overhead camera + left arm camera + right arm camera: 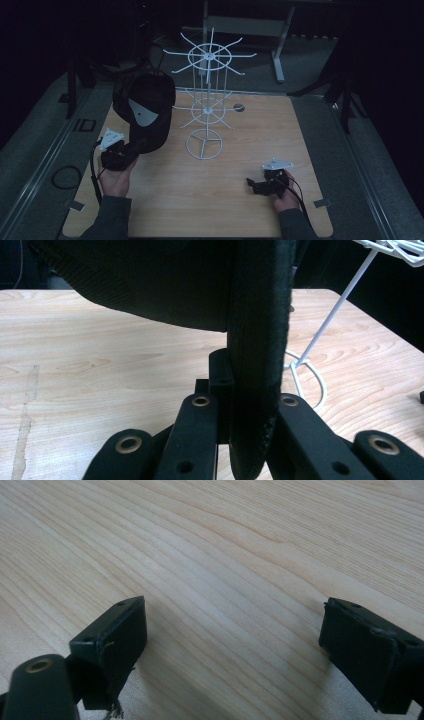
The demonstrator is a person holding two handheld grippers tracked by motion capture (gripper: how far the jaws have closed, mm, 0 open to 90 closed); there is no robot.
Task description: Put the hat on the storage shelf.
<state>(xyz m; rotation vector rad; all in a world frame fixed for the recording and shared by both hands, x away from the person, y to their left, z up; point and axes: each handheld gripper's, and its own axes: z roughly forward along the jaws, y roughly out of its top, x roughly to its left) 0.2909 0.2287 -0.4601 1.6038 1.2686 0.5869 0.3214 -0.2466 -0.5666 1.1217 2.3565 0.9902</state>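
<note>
Left tongs [240, 415] clamping black cap [145, 107], no legible writing

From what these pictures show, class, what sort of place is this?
Probably a recording workspace: a wooden table in a dark room, a white wire rack, and a left gripper holding a black cap.

A pale wooden table [165, 200] carried a white wire rack [205, 145], its ring base standing just right of the left claw [131, 150] and well left of the right claw [254, 185].
</note>
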